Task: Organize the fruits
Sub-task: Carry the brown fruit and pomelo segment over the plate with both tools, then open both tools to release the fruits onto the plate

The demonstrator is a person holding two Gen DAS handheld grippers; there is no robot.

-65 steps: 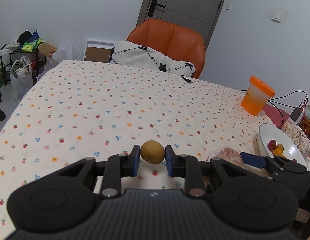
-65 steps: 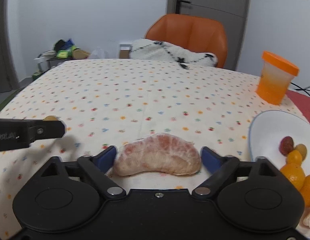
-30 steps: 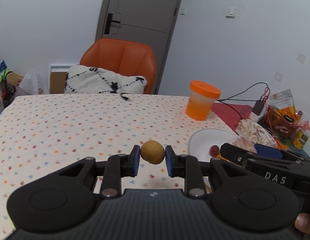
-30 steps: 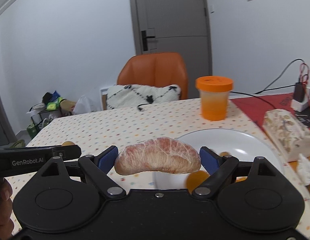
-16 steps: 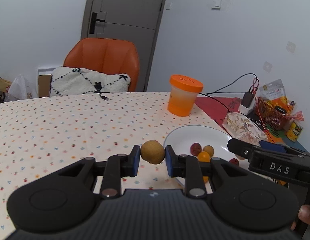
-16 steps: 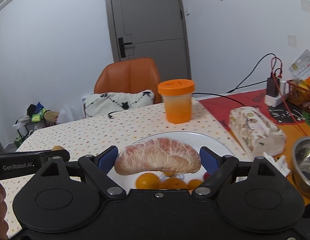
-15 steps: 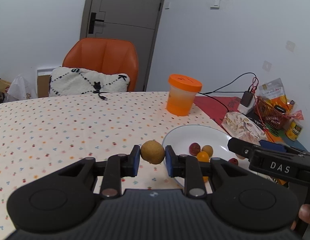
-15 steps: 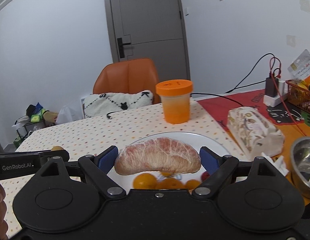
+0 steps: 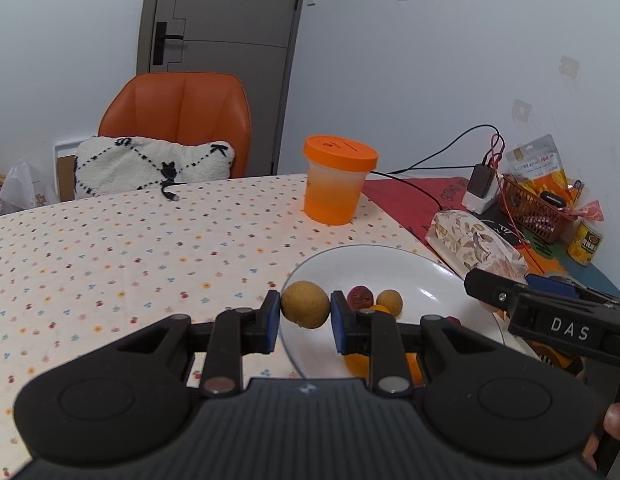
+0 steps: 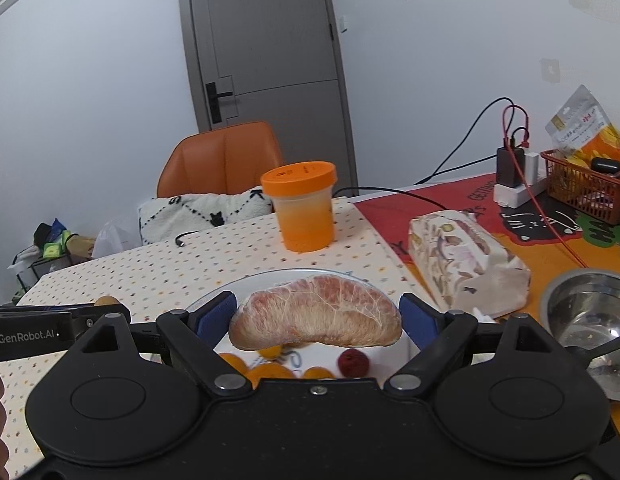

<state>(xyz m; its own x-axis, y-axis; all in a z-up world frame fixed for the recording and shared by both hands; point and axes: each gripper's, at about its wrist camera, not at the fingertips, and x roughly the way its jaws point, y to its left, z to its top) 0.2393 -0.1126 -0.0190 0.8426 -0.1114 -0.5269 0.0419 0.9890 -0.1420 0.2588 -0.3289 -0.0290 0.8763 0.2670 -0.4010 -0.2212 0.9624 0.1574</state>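
My left gripper [image 9: 305,316] is shut on a small round brown fruit [image 9: 305,304], held in the air at the near left rim of a white plate [image 9: 422,276]. On that plate lie a dark red fruit [image 9: 360,296], a second small brown fruit [image 9: 389,301] and some orange ones, partly hidden by my fingers. My right gripper [image 10: 316,320] is shut on a large peeled pomelo segment [image 10: 316,318], held above the same plate [image 10: 249,284], where small orange fruits [image 10: 269,370] and a red one [image 10: 352,362] show underneath. Each gripper appears at the edge of the other's view.
An orange-lidded tub [image 9: 337,182] stands behind the plate. A patterned tissue pack [image 10: 466,256] lies to its right, then a steel bowl [image 10: 586,312], a red basket [image 10: 586,184] and a charger with cables [image 10: 514,176]. An orange chair [image 9: 177,120] with a white cushion stands beyond the table.
Both grippers have carried their fruit rightwards across the table; the plate has come closer and now lies directly under and ahead of both. The grips are unchanged.
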